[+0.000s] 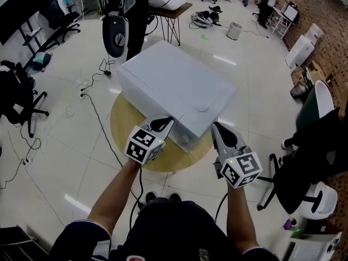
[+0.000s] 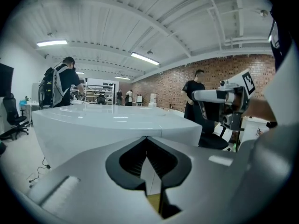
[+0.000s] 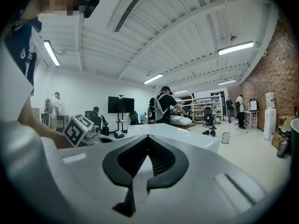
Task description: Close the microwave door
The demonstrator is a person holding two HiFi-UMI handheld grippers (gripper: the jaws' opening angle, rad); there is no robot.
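A white microwave stands on a round wooden table. Its front faces me and, as far as I can see, the door lies flush with the body. My left gripper is shut and empty, its tips at the near front edge of the microwave. My right gripper is also shut and empty, just off the near right corner. In the left gripper view the closed jaws point at the microwave's white side. In the right gripper view the jaws meet in front of the microwave.
Cables trail over the tiled floor left of the table. A black office chair stands at the far left. More chairs crowd the right side. A person and a small table are behind the microwave.
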